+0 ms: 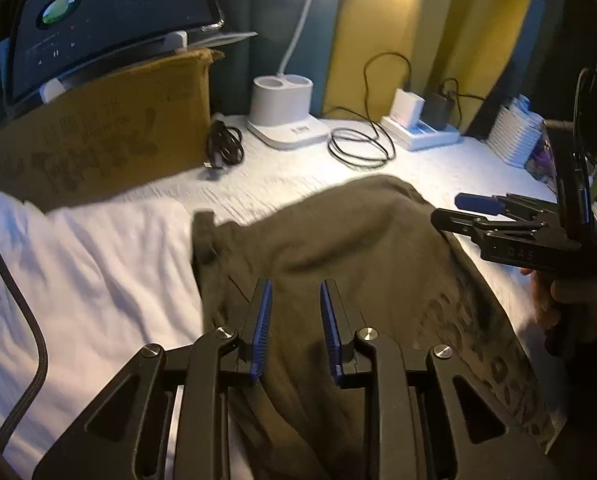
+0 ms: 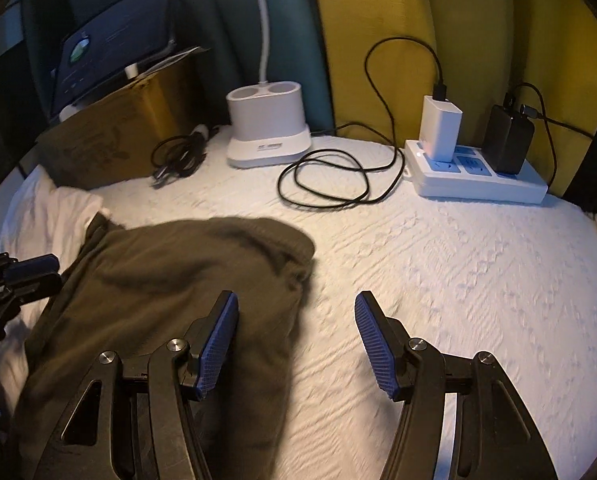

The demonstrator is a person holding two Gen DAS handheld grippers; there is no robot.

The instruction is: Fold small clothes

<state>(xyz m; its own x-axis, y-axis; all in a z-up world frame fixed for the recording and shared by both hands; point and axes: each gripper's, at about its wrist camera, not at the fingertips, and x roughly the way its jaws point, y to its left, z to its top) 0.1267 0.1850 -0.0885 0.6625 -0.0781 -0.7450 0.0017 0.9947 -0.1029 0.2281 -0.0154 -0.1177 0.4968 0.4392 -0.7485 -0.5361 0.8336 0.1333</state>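
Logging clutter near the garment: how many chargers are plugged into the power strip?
2: a white charger at the power strip's left end and a black charger to its right. None seem hidden.

Left black two-finger gripper with blue ribbed pads [image 1: 295,300]: pitched downward, jaws parted by a narrow gap, nothing between the pads; both fingers symmetric about the gap.

Right black two-finger gripper with blue ribbed pads [image 2: 296,312]: also pitched downward, jaws set wide, nothing clamped. In the left wrist view it enters from the right edge, fingers pointing left, one above the other.

Person's hand [image 1: 554,300] wrapped around the right gripper's handle; fingers curled, partly in shadow. Left hand not visible.
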